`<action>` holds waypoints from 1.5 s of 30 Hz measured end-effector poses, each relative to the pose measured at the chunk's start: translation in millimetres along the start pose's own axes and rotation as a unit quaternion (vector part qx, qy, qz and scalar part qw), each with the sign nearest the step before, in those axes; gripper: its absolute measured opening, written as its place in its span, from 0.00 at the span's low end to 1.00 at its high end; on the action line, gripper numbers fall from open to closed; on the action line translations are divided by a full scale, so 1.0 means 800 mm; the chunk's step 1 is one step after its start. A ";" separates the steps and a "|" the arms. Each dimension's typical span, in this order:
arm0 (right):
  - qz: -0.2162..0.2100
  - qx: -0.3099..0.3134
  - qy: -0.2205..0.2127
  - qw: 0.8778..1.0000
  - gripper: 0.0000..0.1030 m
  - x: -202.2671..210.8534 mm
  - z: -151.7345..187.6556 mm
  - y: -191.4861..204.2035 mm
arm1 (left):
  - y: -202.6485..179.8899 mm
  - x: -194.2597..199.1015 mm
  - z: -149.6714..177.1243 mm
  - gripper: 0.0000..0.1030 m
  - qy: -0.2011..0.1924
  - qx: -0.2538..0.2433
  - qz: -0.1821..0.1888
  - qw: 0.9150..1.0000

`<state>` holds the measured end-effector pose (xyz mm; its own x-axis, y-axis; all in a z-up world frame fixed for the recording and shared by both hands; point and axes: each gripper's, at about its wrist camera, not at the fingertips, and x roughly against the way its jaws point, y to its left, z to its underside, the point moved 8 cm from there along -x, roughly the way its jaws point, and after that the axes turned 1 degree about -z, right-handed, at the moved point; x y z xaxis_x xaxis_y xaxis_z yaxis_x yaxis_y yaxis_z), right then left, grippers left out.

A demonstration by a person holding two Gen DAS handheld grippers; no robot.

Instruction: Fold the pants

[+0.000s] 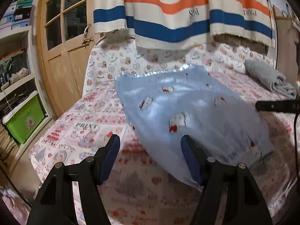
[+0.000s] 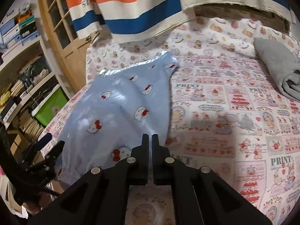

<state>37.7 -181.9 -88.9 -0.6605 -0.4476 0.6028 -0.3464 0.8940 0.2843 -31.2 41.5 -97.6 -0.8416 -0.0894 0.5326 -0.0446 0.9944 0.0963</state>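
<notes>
Left wrist view: one pair of light blue pants (image 1: 187,112), printed with white cat faces and red bows, lies on the patterned bed sheet (image 1: 84,131). One folded grey cloth (image 1: 270,78) sits at the far right. The left claw (image 1: 150,144) is spread, its right finger at the pants' near edge.

Right wrist view: the same pants (image 2: 116,112) rise in a ridge. The right claw (image 2: 150,136) is pressed together, pinching the pants' near edge. One green bin (image 2: 50,106) stands on the shelves.

A wooden glazed door (image 1: 63,37) stood beside cluttered shelves (image 1: 16,71); a striped cloth (image 1: 178,9) hung behind the bed (image 2: 234,103).
</notes>
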 end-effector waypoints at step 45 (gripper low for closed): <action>-0.057 0.153 -0.040 0.986 0.40 0.071 0.024 0.023 | 0.023 0.075 -0.024 0.74 -0.120 -0.029 0.101 0.987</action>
<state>-19.0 -191.3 -63.3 -0.6512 -0.5561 0.5163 -0.5985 0.7947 0.1011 -72.0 53.1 -47.8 -0.9337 0.1338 0.3320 0.1622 0.9850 0.0591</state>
